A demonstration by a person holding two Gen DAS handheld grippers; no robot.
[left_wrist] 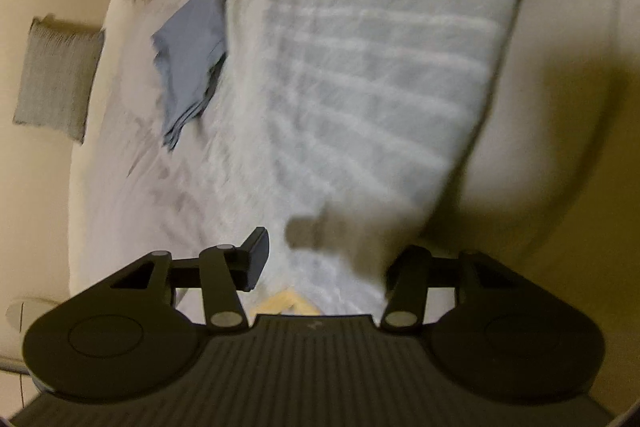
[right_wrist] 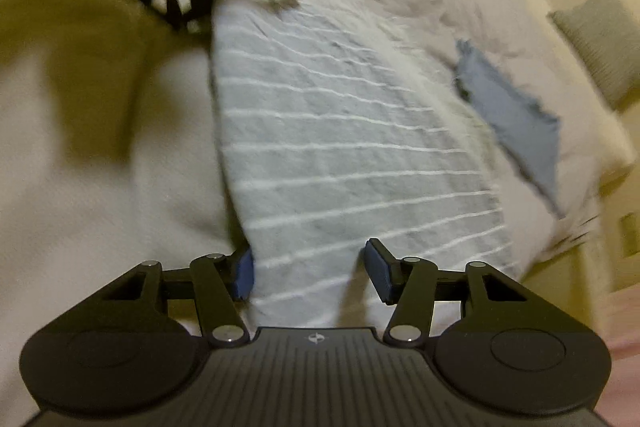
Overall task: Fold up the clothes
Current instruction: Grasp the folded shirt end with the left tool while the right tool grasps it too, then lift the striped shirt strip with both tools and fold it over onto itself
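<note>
My right tool is matt black plastic with a ribbed body, dull metal rivets and blue rubbery pads. The striped garment looks like soft, nubbly knit cloth, grey with white lines. The folded blue cloth seems smoother and thinner. The bed sheet is plain matt fabric.

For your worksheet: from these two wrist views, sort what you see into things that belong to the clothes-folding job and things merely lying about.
Belongs to the job:
striped garment
left claw
right claw
folded blue cloth

Lying about:
grey cushion
bed sheet
</note>
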